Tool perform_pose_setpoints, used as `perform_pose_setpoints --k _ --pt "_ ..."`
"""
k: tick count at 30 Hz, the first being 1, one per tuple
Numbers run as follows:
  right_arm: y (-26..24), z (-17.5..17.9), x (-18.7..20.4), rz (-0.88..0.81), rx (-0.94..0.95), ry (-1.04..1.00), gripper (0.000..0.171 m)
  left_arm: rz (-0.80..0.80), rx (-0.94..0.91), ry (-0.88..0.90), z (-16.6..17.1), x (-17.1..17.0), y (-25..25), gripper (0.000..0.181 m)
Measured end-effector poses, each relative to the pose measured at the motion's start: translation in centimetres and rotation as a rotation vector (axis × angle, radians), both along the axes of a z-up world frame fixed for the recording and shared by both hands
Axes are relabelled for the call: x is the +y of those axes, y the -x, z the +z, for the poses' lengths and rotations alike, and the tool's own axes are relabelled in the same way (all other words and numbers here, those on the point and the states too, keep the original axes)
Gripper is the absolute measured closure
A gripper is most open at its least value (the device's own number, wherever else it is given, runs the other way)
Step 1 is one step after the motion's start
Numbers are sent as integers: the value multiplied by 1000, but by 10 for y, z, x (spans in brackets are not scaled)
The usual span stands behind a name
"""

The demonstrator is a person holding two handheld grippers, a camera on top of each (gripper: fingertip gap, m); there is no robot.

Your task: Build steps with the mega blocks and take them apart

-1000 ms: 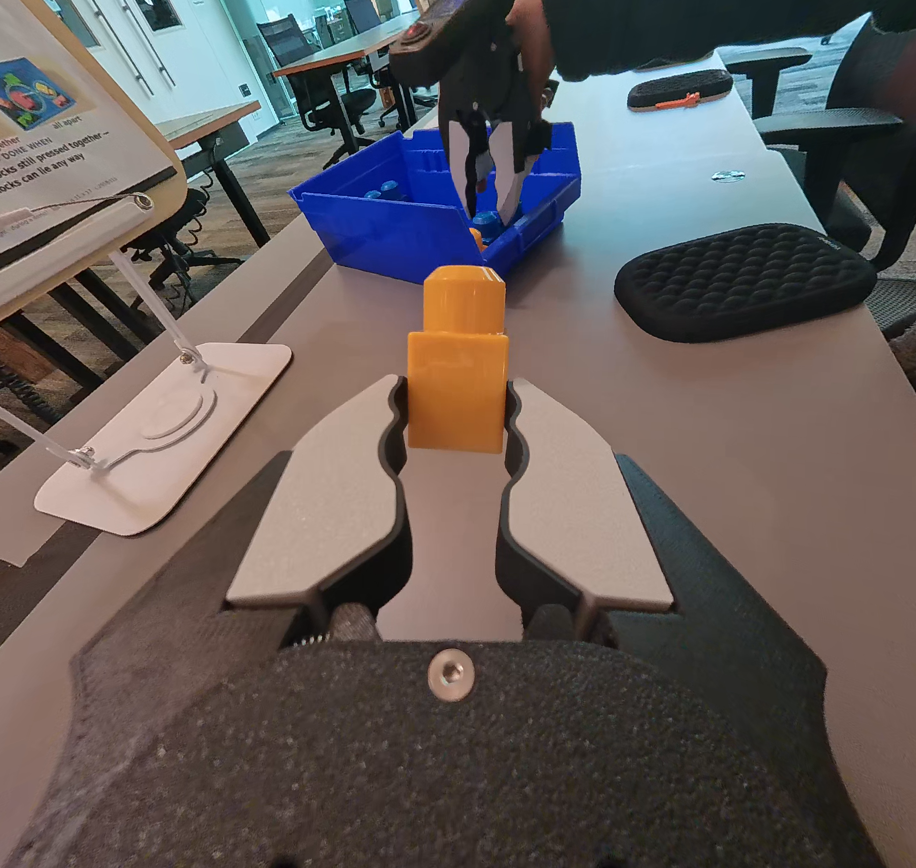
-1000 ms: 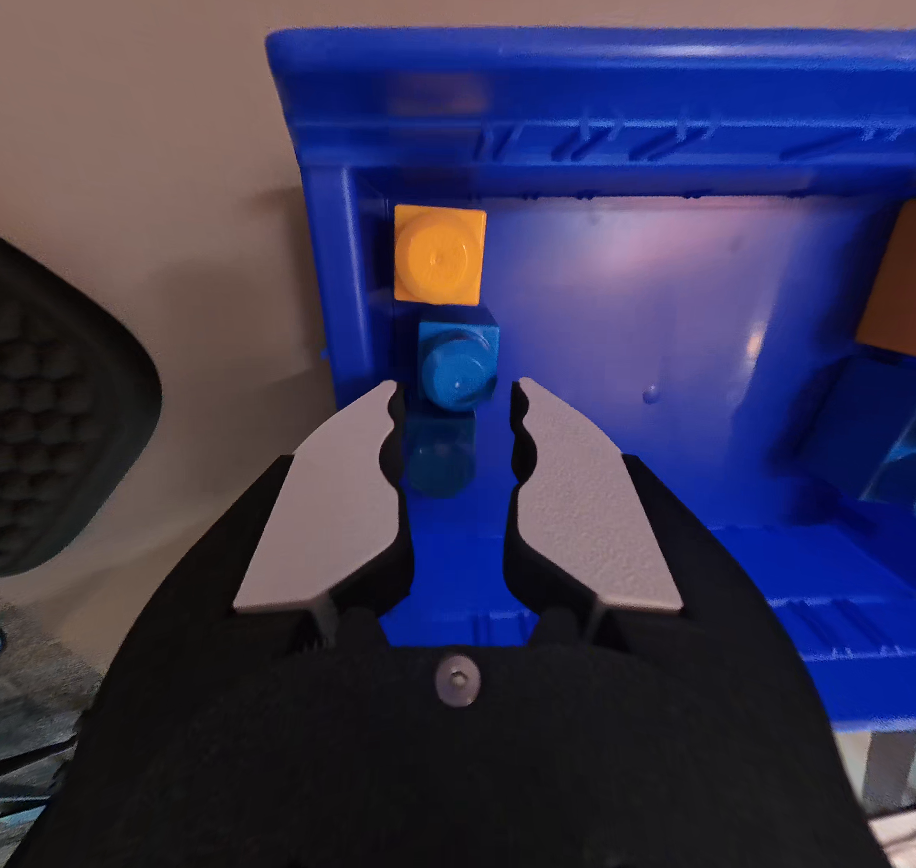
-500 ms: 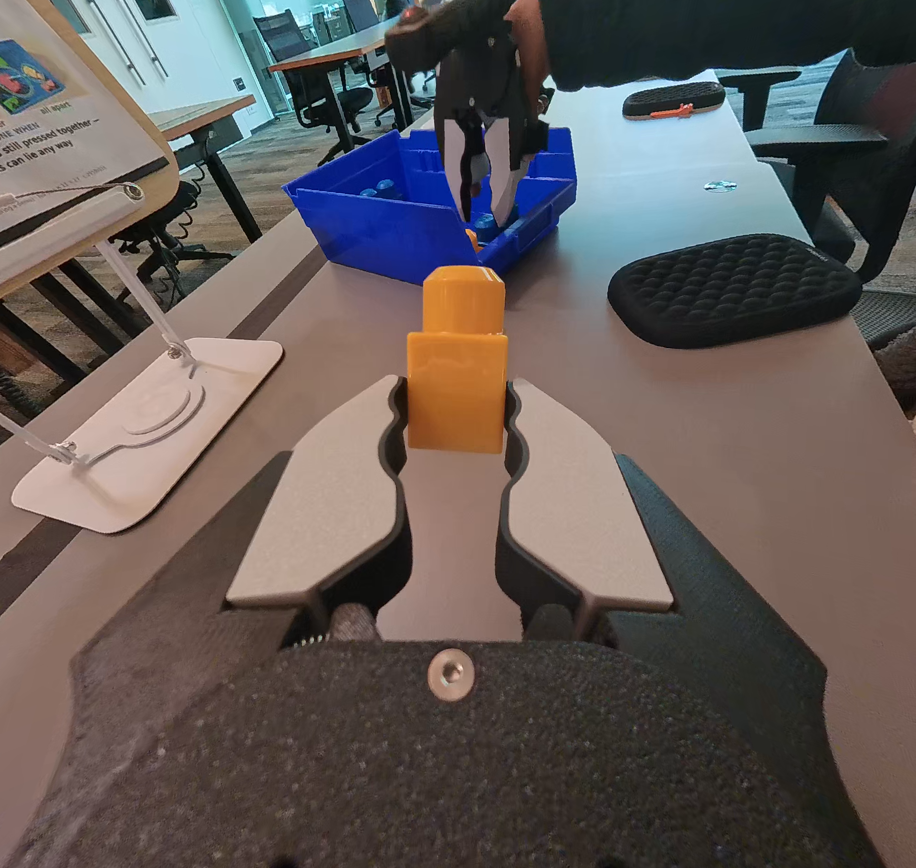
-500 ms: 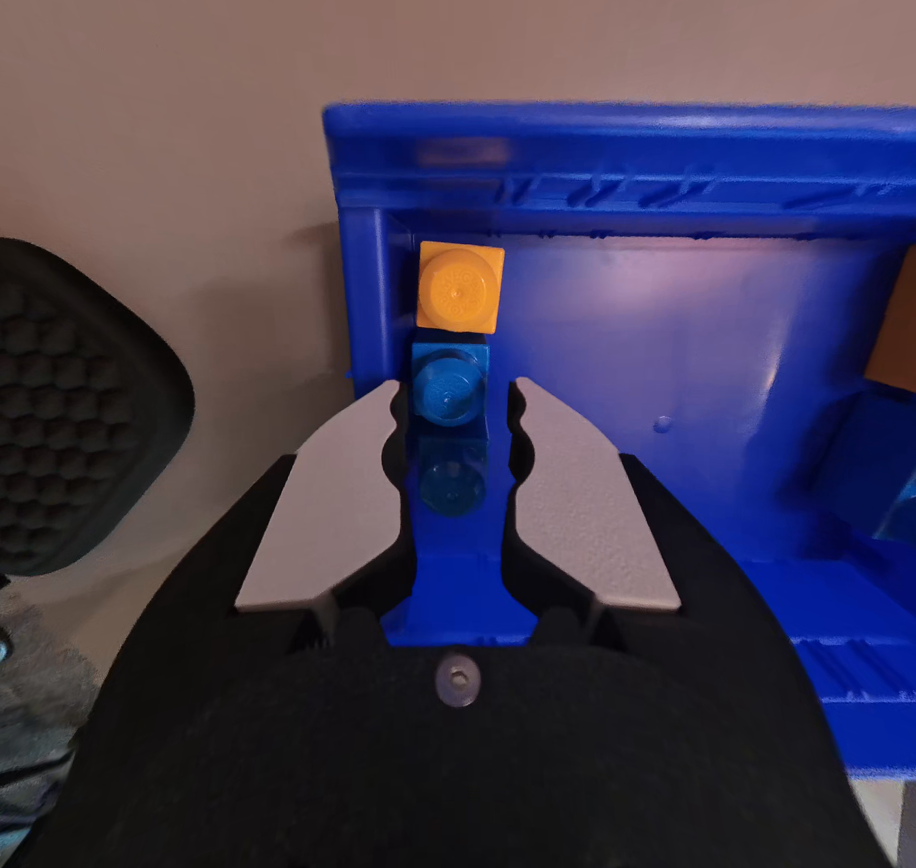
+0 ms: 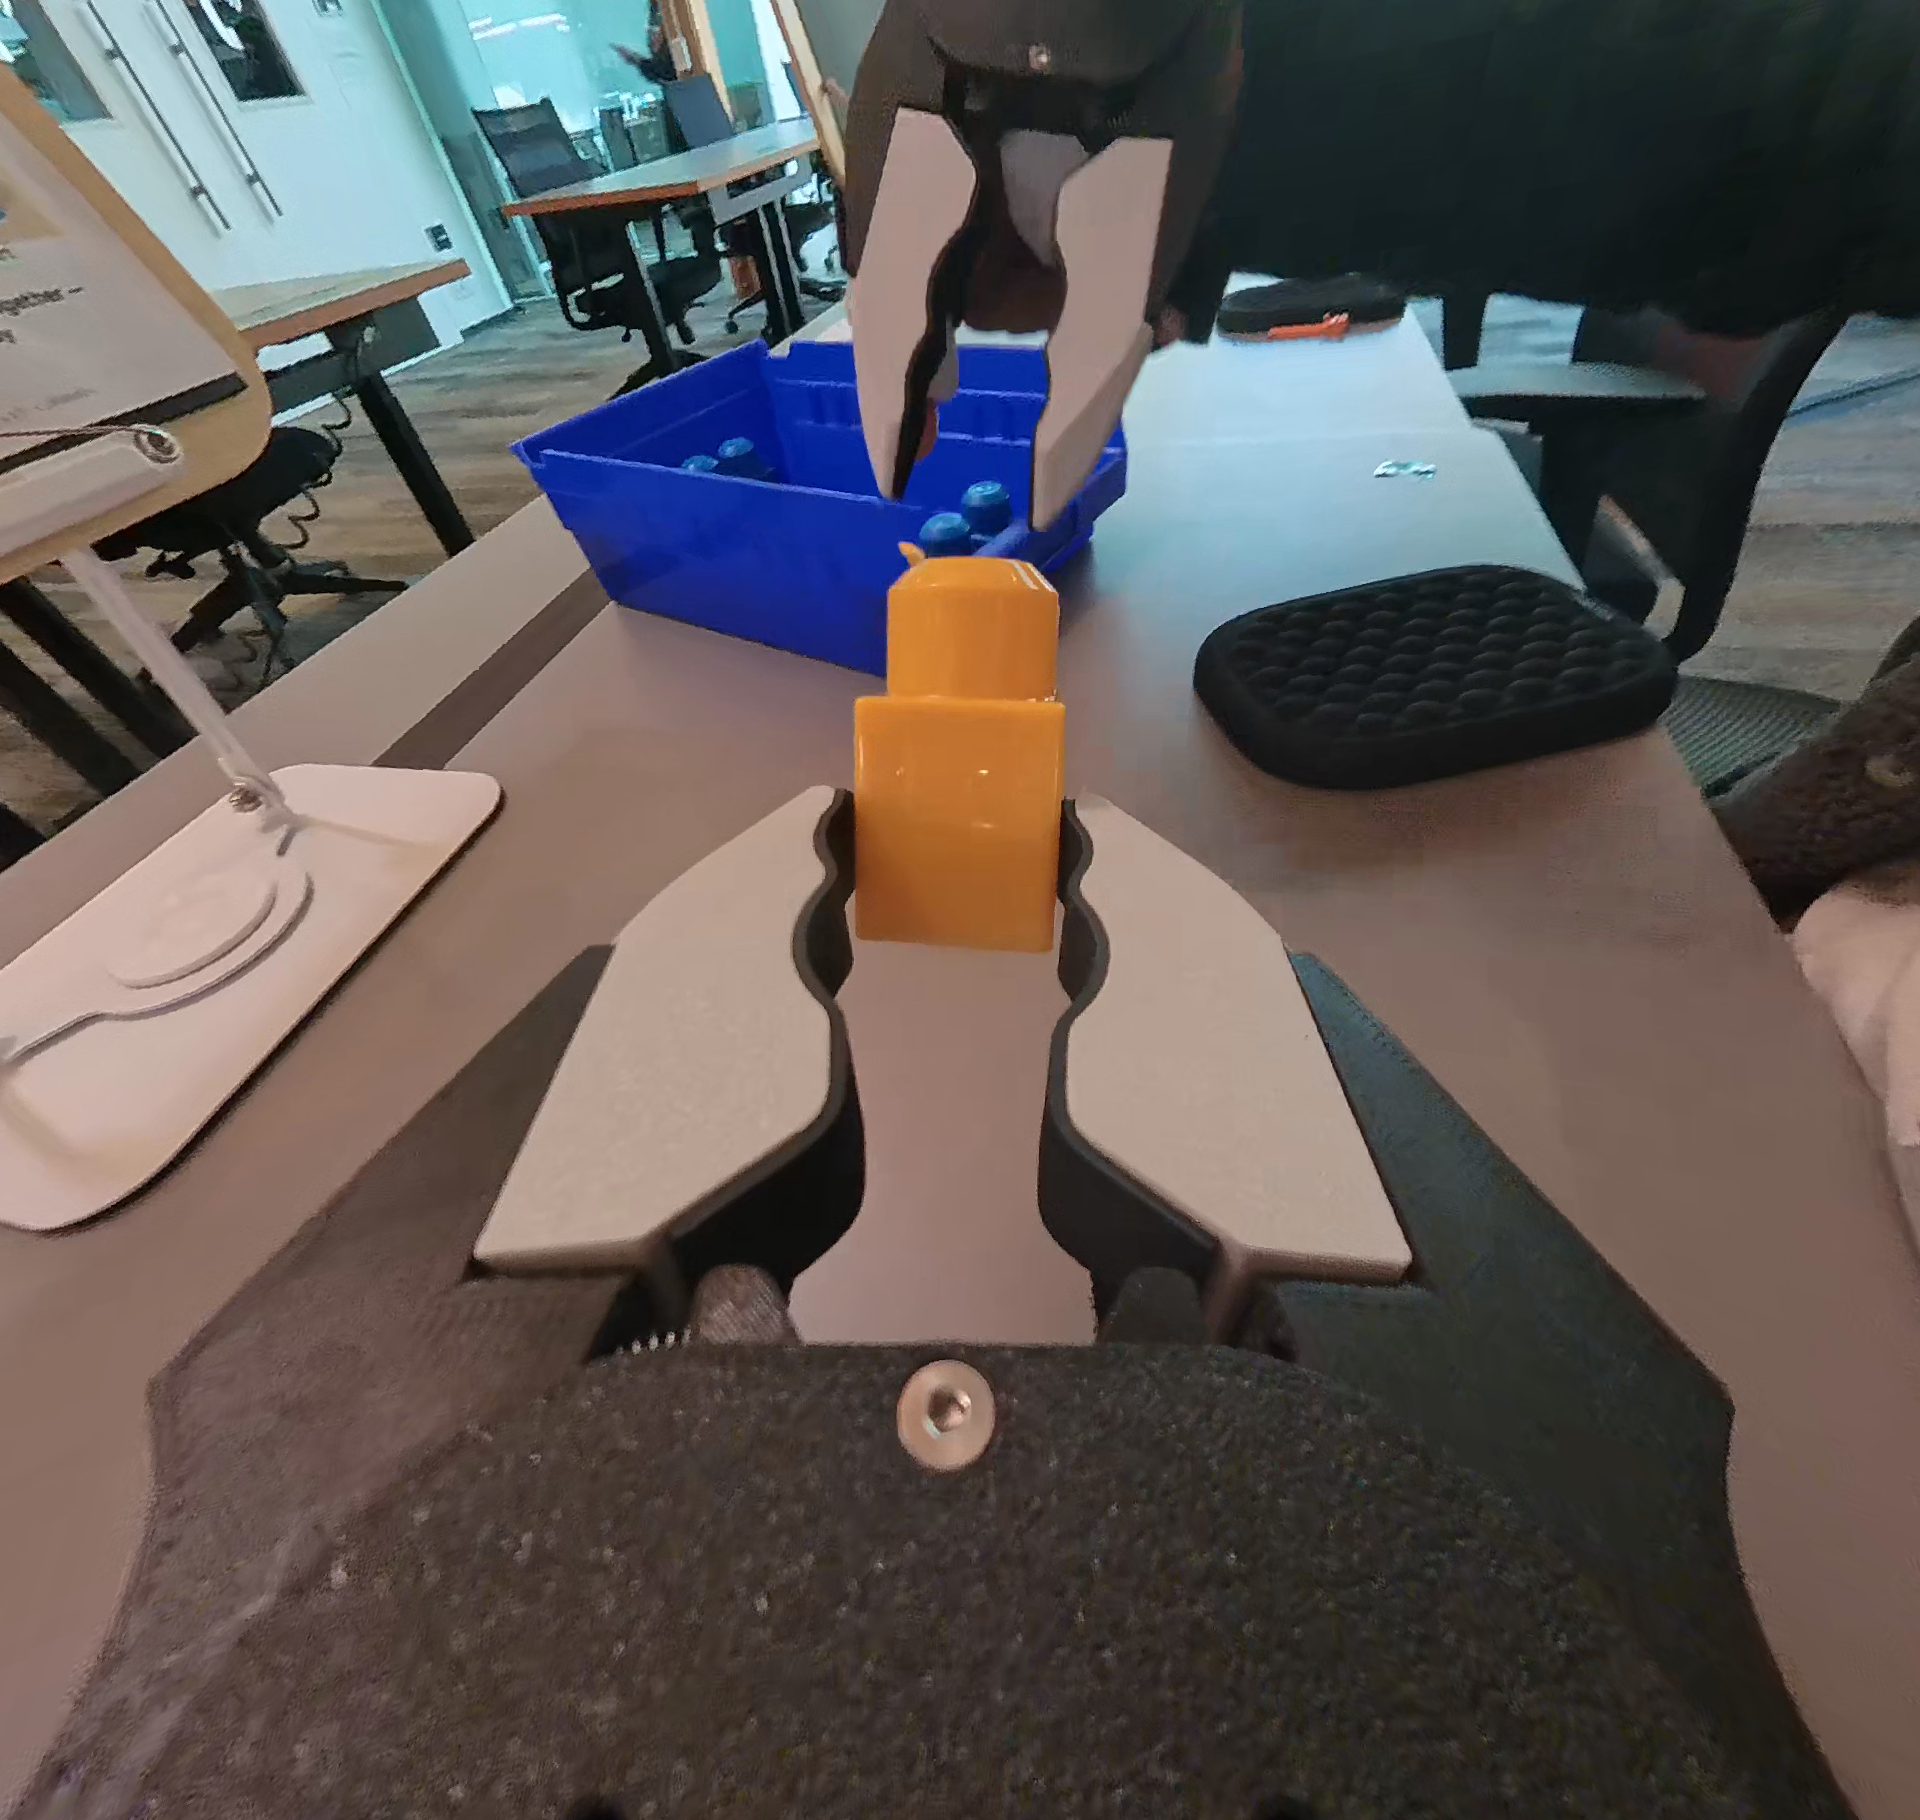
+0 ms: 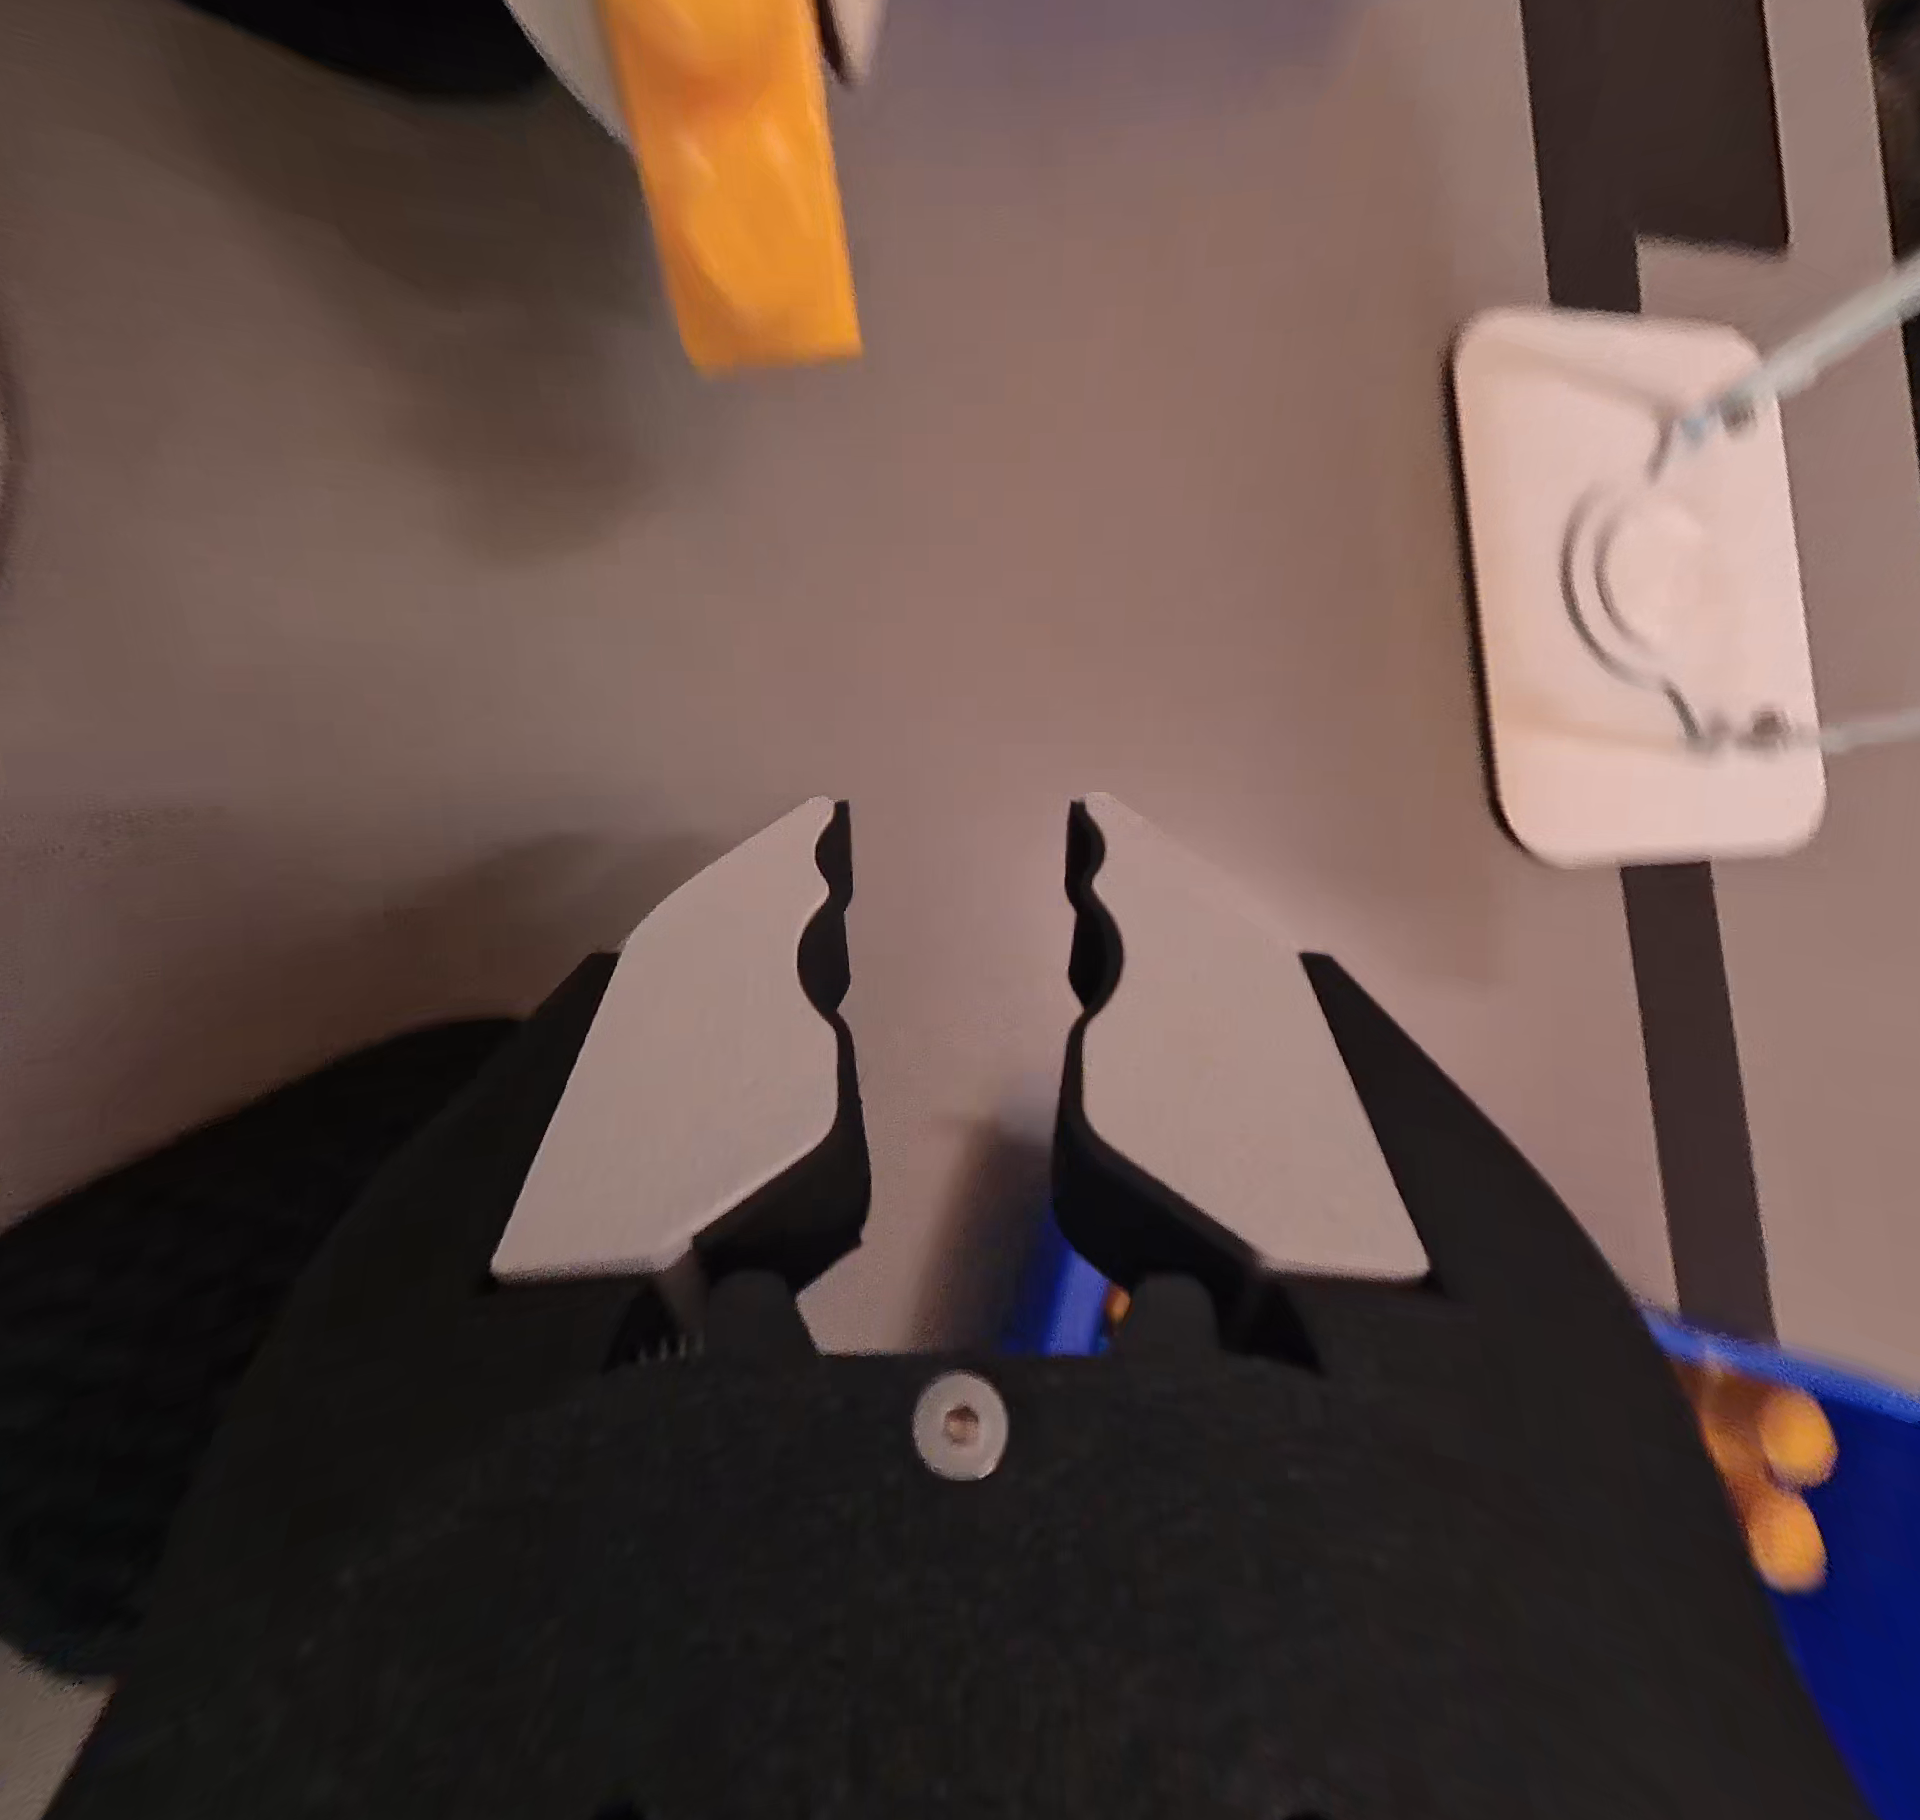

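The grey table (image 5: 1351, 939) filled most of the left wrist view, and the blue bin (image 5: 727, 544) sat on it in the upper middle, a few blue blocks (image 5: 966, 518) poking up inside. To the right lay a black dimpled pad (image 5: 1434, 679); at the left edge stood a white stand base (image 5: 208, 960). The left gripper (image 5: 956, 856) pinched the orange mega block (image 5: 956, 814) at centre frame: glossy, square-bodied, upright, with one rounded stud on top. The right gripper (image 5: 966, 482) hung over the bin, fingers spread with nothing between them. In the blurred right wrist view that orange block (image 6: 738, 160) appeared at the upper left.
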State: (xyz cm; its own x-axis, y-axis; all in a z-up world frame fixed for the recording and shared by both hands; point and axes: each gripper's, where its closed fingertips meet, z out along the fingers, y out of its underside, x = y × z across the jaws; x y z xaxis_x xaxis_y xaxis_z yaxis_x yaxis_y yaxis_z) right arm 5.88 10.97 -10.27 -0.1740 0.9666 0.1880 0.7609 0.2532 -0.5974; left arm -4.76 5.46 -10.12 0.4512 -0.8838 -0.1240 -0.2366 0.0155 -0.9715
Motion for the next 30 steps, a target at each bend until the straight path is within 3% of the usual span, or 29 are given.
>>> perform_pose_setpoints --k 5,12,24,30 --pt "48 6 -43 103 130 47 131 -29 -26 17 0 -4 -7 144" --pt "75 4 -57 157 184 45 139 -42 -21 23 -2 -6 -9 144" --pt "65 2 -61 167 158 92 142 -62 -22 19 -5 -9 -17 144" --pt "39 32 -32 101 158 40 142 6 -43 -8 2 1 -5 146"
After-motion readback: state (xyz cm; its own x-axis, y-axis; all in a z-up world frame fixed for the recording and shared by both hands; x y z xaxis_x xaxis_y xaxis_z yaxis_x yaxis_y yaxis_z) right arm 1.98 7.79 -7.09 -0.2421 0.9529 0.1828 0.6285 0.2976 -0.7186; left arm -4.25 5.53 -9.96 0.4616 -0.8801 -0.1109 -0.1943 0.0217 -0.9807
